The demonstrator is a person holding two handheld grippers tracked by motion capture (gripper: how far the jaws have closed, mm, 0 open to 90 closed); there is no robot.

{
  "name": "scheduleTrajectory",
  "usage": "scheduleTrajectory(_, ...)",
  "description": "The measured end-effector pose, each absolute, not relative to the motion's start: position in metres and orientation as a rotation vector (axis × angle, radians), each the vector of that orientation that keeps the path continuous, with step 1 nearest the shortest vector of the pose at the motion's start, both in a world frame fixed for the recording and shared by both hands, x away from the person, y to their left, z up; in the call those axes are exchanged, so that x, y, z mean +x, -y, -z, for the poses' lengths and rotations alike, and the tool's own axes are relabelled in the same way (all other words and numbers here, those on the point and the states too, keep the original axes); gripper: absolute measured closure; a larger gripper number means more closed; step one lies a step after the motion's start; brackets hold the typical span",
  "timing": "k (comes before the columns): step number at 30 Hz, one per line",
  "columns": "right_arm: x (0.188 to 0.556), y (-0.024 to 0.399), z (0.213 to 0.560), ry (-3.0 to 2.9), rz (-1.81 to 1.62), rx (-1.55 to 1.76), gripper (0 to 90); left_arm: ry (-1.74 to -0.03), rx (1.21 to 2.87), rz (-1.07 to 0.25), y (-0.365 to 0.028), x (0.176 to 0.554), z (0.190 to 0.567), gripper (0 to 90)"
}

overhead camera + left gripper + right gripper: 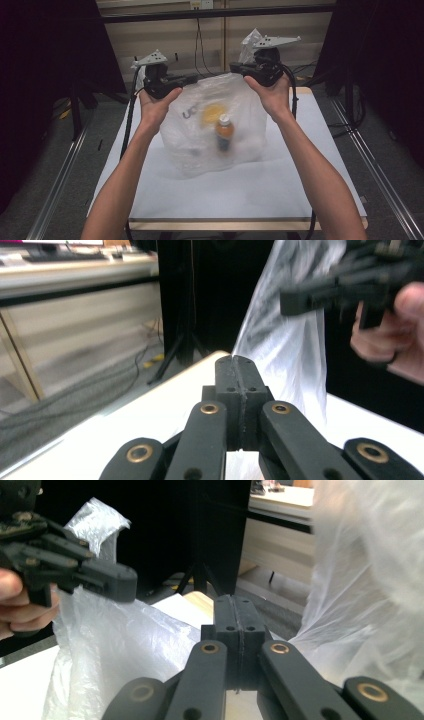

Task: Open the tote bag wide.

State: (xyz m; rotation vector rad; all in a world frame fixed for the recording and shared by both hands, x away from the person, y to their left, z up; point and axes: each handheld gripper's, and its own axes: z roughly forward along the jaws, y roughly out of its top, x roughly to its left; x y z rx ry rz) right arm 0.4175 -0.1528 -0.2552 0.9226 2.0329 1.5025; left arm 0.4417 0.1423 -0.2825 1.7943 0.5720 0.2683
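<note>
Left tongs (192, 79): I hold them in my left hand (152, 107) at the upper left of the high view, tips pointing toward the middle. The jaws are pressed together. In the left gripper view a little plastic film shows just below the closed jaws, so they seem clamped on the bag's edge.
Right tongs (236, 67): in my right hand (272, 95) at the upper centre-right of the high view, tips pointing left. The jaws are together as well, with white film beneath them in the right gripper view; they look clamped on the bag's other top edge.
Bag (215, 130): clear plastic, in the middle of the high view, hanging between the two tongs with its bottom on the desk (280, 185).
Bottle (224, 133): inside the bag, upright, orange-brown with a white cap, centre of the high view.
Yellow thing (212, 113): inside the bag, just above and left of the bottle; too blurred to tell more.
Dark print (189, 112): on the bag's upper left side.
</note>
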Motion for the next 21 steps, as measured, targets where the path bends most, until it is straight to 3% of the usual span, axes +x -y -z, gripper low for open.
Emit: scheduleTrajectory(21,0.415,0.157,0.33,-2.156,-1.495,1.006,90.0,-0.56,1.954,-0.164,-0.124,0.432,0.35,90.0)
